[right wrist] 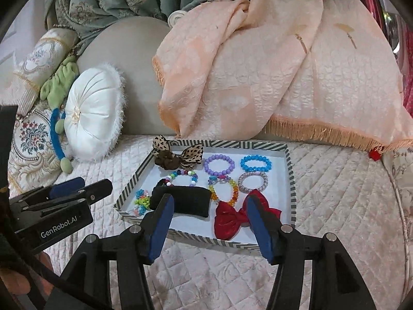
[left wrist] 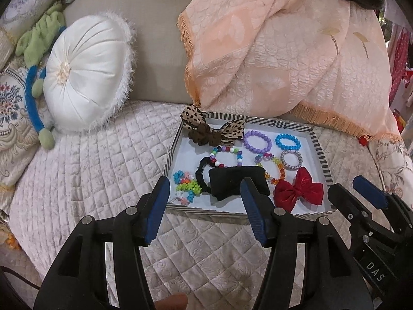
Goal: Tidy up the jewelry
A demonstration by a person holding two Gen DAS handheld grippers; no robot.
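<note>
A striped-rim tray [left wrist: 320,152] [right wrist: 290,180] sits on the quilted bed. It holds a leopard bow [left wrist: 232,130] [right wrist: 191,155], purple bracelet [left wrist: 256,142] [right wrist: 219,165], blue bracelet [left wrist: 287,140] [right wrist: 255,162], clear coil tie [left wrist: 291,160] [right wrist: 252,182], multicolour bead bracelets [left wrist: 227,155] [right wrist: 224,191], black bow with scrunchie [left wrist: 237,183] [right wrist: 180,201], red bow [left wrist: 299,190] [right wrist: 232,219] and small flower bands [left wrist: 184,186] [right wrist: 141,201]. My left gripper [left wrist: 205,199] is open at the tray's near edge before the black bow. My right gripper [right wrist: 210,215] is open at the red bow.
A peach fringed throw [left wrist: 284,51] [right wrist: 258,64] drapes over the headboard behind the tray. A round white cushion [left wrist: 87,77] [right wrist: 93,113], a green and blue plush toy [left wrist: 38,51] and embroidered pillows [right wrist: 31,134] lie at the left. The right gripper shows in the left wrist view [left wrist: 369,201].
</note>
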